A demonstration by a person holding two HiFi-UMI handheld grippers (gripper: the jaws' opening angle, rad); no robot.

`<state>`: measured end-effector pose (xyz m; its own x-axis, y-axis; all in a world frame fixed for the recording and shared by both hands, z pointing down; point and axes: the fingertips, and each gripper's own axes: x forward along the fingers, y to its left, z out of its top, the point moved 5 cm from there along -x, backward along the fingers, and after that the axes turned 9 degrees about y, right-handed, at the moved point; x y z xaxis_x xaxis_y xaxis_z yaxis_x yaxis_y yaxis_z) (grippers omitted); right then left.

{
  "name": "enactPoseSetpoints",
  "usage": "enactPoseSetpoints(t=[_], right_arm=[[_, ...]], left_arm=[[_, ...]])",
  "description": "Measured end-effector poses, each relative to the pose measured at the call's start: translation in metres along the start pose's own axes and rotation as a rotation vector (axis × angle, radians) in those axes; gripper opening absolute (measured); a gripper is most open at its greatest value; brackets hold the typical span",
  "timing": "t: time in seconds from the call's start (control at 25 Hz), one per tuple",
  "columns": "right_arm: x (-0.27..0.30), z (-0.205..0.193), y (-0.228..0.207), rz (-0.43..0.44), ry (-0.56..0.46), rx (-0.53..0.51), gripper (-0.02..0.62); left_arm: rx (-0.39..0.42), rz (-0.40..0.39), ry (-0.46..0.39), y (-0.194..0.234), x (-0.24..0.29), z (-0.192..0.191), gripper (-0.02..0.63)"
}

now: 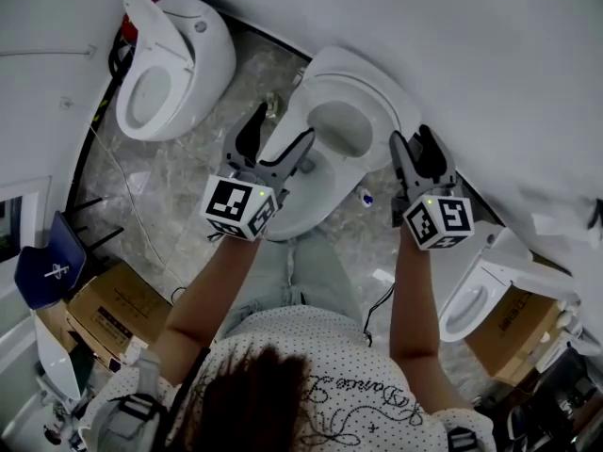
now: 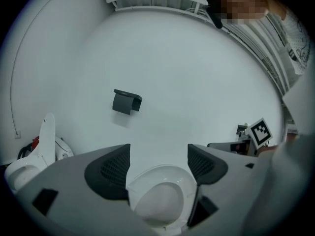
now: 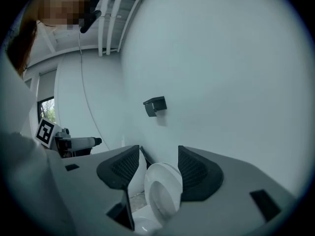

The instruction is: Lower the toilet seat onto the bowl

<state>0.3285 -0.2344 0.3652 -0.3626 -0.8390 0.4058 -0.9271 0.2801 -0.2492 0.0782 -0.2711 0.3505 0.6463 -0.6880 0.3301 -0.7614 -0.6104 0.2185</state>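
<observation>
Both tools stand released: left claw [image 1: 276,137] and right claw [image 1: 415,145] hold nothing between their pads, one at each side of the raised seat [image 1: 382,135]. By my reading the seat is not yet caught. It would be best to pinch its rim from one side while the other claw steadies it, then tip it forward slowly onto the bowl [image 1: 300,201] so it does not slam. Both claw views show the seat beyond the tips, apart from them. Its hinge is hidden, and I cannot tell whether a lid stands behind it against the wall [image 1: 490,55].
</observation>
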Motion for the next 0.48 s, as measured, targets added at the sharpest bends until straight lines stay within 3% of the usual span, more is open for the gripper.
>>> enactPoseSetpoints(t=[0.48], right_arm=[[0.057,-0.040,-0.043,0.007,0.097,0.052,0.173]], left_arm=[[0.001,0.017,0.015,-0.010,-0.001,-0.003,0.351]])
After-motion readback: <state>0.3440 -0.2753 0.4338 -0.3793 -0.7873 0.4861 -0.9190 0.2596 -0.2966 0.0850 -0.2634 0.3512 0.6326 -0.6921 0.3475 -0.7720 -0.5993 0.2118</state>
